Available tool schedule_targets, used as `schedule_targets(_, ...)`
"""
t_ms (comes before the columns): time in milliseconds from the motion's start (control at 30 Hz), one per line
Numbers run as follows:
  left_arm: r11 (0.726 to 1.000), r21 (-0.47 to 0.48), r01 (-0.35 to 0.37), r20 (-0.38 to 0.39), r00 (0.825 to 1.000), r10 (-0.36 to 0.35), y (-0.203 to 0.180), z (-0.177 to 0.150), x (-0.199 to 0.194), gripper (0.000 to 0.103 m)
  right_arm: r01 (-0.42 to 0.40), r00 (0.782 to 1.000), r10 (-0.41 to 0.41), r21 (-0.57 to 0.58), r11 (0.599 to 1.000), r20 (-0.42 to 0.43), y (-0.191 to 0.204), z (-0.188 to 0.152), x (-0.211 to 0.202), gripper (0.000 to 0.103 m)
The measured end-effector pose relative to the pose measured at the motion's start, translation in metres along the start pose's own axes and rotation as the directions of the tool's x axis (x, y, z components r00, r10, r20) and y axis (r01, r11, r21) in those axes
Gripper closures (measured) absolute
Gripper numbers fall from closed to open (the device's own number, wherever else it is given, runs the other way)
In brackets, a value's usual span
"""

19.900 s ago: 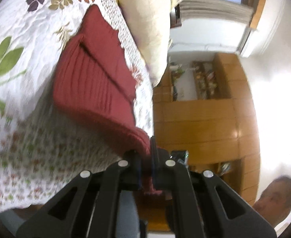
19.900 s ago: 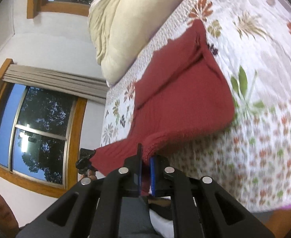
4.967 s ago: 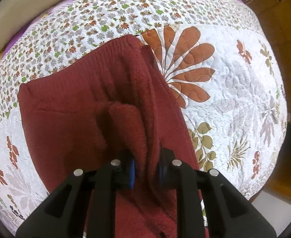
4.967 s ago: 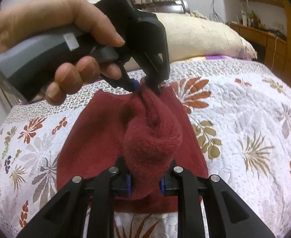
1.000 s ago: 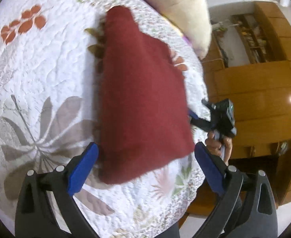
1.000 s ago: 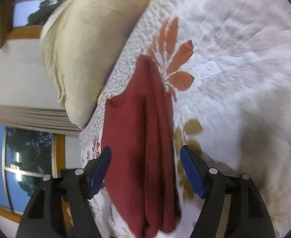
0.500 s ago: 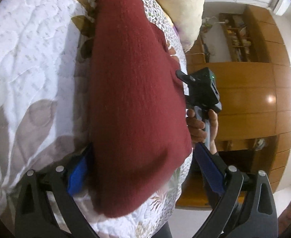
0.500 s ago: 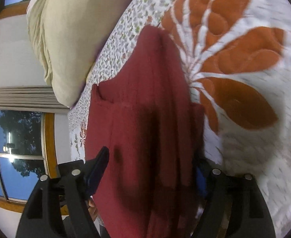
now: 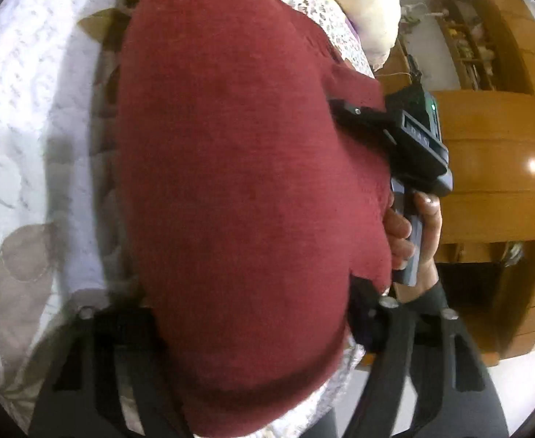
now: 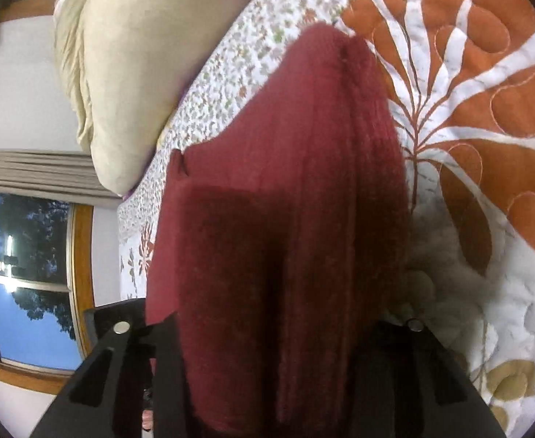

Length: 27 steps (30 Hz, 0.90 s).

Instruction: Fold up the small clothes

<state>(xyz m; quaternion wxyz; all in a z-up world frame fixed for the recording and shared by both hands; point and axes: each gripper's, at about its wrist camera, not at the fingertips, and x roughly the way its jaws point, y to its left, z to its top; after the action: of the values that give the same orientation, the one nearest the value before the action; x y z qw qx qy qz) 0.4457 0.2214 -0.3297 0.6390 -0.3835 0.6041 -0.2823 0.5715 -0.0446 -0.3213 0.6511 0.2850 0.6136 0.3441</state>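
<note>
Folded red knit garment [image 9: 238, 197], centre frame on quilted bed [image 10: 486, 116]: left gripper [image 9: 245, 328] and right gripper [image 10: 267, 332] jaws spread wide astride its ends, gripping nothing; uneven closure risks bunching layers, undoing fold.

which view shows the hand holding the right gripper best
The left wrist view: the hand is wrapped around the right gripper's grey handle, beside the folded red garment. In the right wrist view that garment fills the middle, and only a blurred sliver of skin shows at the bottom edge.
</note>
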Motion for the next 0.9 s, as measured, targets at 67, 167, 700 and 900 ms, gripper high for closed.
schedule_targets(67,1.0,0.0,-0.01,-0.002,1.0,0.01,-0.004,-0.002,-0.009,0.054,-0.001,1.0,0.001,-0.009,1.0,0.023,0.008,-0.004,-0.004,0.066)
schedule_targets(167,1.0,0.001,-0.03,-0.003,1.0,0.03,-0.011,-0.009,-0.019,0.055,-0.009,0.999,0.01,-0.037,0.999,0.048,0.03,-0.014,-0.012,0.067)
schedule_targets(700,0.998,0.032,-0.052,0.123,0.991,0.048,0.01,-0.18,-0.192,0.055,-0.229,0.973,0.226,-0.189,0.955,-0.036,0.164,-0.148,0.053,0.067)
schedule_targets(900,0.988,-0.099,-0.116,0.115,0.985,0.127,0.086,-0.265,-0.201,0.051,-0.186,0.973,0.15,-0.208,0.96,-0.177,0.166,-0.224,0.142,0.059)
